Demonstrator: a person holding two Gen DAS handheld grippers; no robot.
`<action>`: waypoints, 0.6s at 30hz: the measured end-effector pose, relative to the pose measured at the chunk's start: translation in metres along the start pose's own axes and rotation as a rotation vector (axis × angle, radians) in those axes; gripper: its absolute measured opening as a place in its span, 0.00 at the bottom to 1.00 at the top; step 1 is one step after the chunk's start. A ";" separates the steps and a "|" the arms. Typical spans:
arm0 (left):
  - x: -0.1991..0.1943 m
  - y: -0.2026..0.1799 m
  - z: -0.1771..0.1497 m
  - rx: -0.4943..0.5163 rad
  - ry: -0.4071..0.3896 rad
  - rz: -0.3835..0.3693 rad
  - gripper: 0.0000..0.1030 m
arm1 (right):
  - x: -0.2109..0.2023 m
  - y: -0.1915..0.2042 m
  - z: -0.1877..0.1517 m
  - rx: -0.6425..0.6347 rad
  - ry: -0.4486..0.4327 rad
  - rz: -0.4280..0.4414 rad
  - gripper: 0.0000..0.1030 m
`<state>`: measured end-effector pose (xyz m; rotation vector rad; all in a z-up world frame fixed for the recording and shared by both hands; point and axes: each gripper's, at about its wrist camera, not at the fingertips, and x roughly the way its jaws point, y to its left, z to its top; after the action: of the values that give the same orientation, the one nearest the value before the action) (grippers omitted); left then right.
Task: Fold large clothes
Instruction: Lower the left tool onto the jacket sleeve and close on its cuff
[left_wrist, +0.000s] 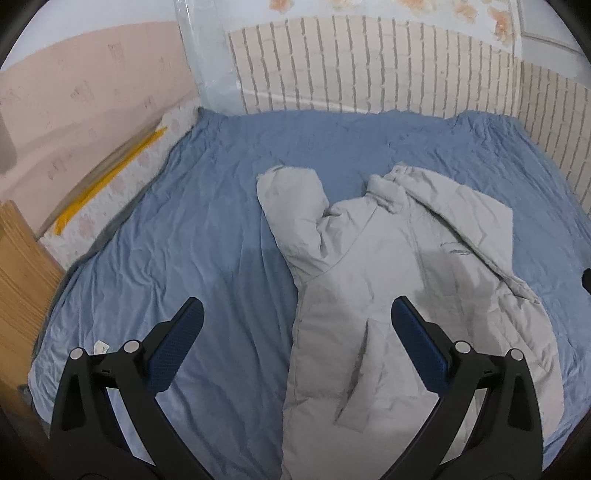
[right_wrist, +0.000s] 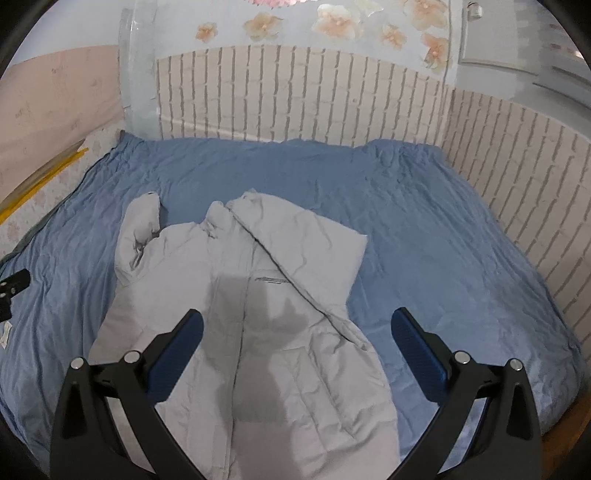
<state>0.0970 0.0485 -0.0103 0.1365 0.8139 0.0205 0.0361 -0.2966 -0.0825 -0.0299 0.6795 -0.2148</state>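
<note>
So there's a pale grey puffer jacket (left_wrist: 406, 280) lying front-up on a bed with a wrinkly blue sheet (left_wrist: 207, 236), collar pointing at the far edge where the brick-pattern wall (left_wrist: 369, 70) runs. It sits toward the near edge, more or less in the middle of the sheet, hem closest to the cameras. One sleeve (left_wrist: 291, 210) is bent upward beside the collar, toward the far edge. The other sleeve (right_wrist: 306, 251) is folded in across the chest, lying diagonally, with a small dark logo (right_wrist: 271, 281) peeking out right next to it.

Left gripper (left_wrist: 297, 317) hangs above the bed with its claw spread wide, nothing in it, one finger over bare sheet and the other over the jacket body. Right gripper (right_wrist: 297, 328) is the same deal, claw wide and empty, hovering over the jacket's lower half with its outer finger over sheet. Their shadows fall on the jacket front.

In the left view, a pink wall (left_wrist: 81, 96) and a wooden piece (left_wrist: 22, 273) show past the sheet's side edge, plus a yellow strip (left_wrist: 107, 177) along the floral mattress side
</note>
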 end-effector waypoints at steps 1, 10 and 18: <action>0.006 0.001 0.002 -0.002 0.006 0.003 0.97 | 0.004 0.000 0.001 0.004 0.001 0.008 0.98; 0.075 0.013 0.028 -0.018 0.012 0.030 0.97 | 0.072 0.008 0.020 0.005 0.030 0.006 0.98; 0.174 0.014 0.062 0.015 0.080 0.078 0.97 | 0.153 0.023 0.042 -0.068 0.069 0.001 0.98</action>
<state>0.2617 0.0681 -0.0924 0.1820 0.8886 0.0938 0.1825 -0.3074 -0.1469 -0.0871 0.7553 -0.1926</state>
